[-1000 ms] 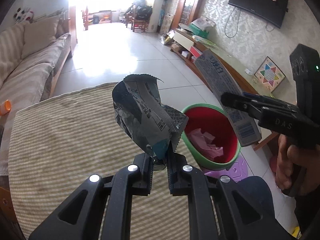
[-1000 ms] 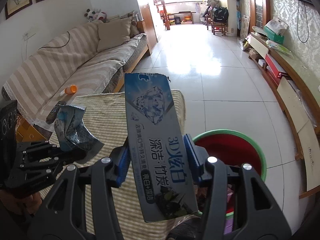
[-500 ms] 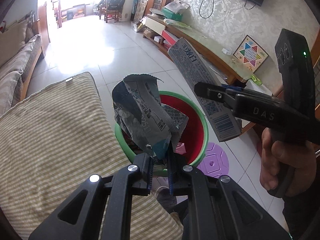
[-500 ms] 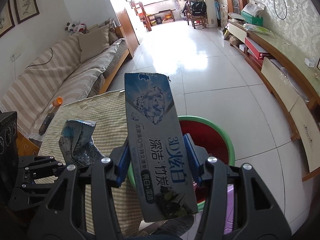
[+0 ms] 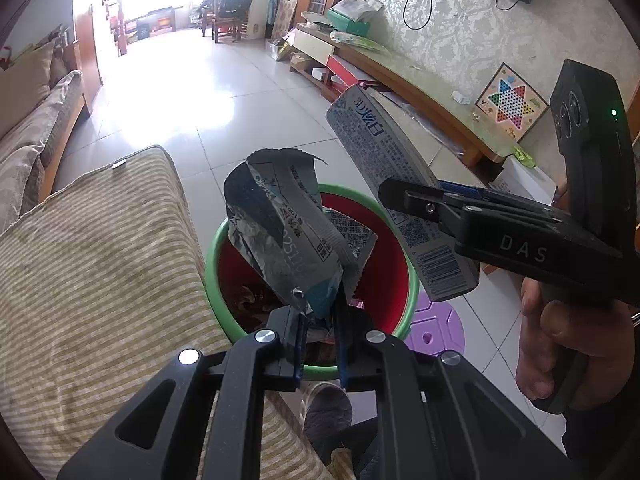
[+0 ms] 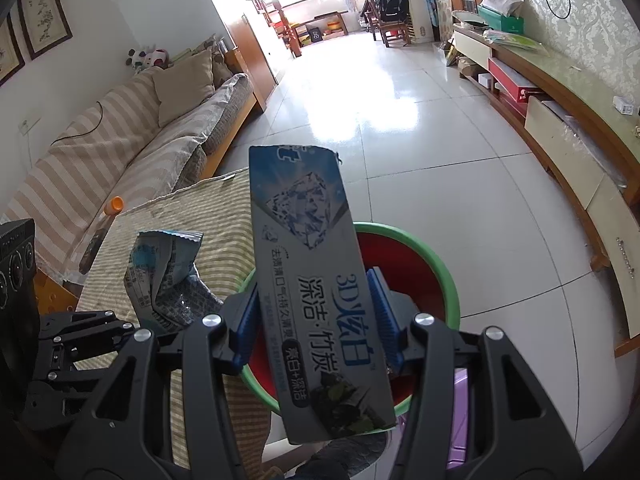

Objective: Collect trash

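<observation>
While the left wrist view looked down past its own fingers, the left claw (image 5: 320, 344) was pinching a crumpled snack wrapper (image 5: 288, 236) by its lower end, holding it directly above the red bin with the green rim (image 5: 412, 280). In the same view the right claw (image 5: 404, 196), carried by a hand (image 5: 568, 344), clamped a flattened toothpaste box (image 5: 400, 184) over the bin's far side. Some trash already lay at the bin's bottom, so collection looked well advanced; judging by this, only the two releases remained. A striped cushion-topped counter (image 5: 100, 260) sat just beside the bin, with nothing left on the part that showed, and a purple stool (image 5: 436, 328) stood behind the bin on the tiled floor.

From the right wrist view, the right claw (image 6: 312, 316) gripped the toothpaste box (image 6: 316, 280) across its width, blue pads (image 6: 382, 312) pressed on both edges, the bin (image 6: 444, 276) below it. The wrapper (image 6: 168, 276) in the left claw (image 6: 92, 332) showed at left. A striped sofa (image 6: 120, 152) with an orange cap (image 6: 116, 203) on it lined the bright room, a long low cabinet (image 6: 560, 120) opposite
</observation>
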